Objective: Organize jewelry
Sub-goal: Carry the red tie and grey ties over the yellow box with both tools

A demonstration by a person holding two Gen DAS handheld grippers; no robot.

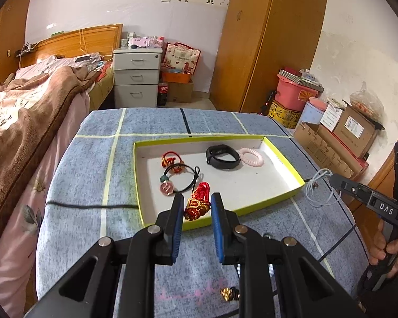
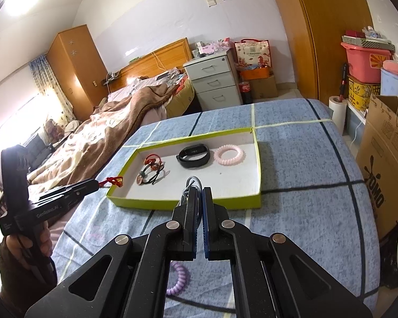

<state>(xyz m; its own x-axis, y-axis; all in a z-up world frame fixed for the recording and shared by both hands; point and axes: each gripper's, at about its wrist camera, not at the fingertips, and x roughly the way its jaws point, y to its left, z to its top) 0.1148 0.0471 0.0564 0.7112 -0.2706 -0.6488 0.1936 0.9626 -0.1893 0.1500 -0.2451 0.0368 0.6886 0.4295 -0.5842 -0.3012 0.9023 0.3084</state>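
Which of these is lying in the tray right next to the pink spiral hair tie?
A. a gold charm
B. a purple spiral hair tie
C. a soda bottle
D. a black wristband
D: the black wristband lies in the tray beside the pink spiral hair tie.

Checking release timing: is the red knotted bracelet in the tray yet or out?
Not set down yet. The red knotted bracelet hangs between the left gripper's fingers at the tray's near edge; its loop dangles at the rim in the right wrist view.
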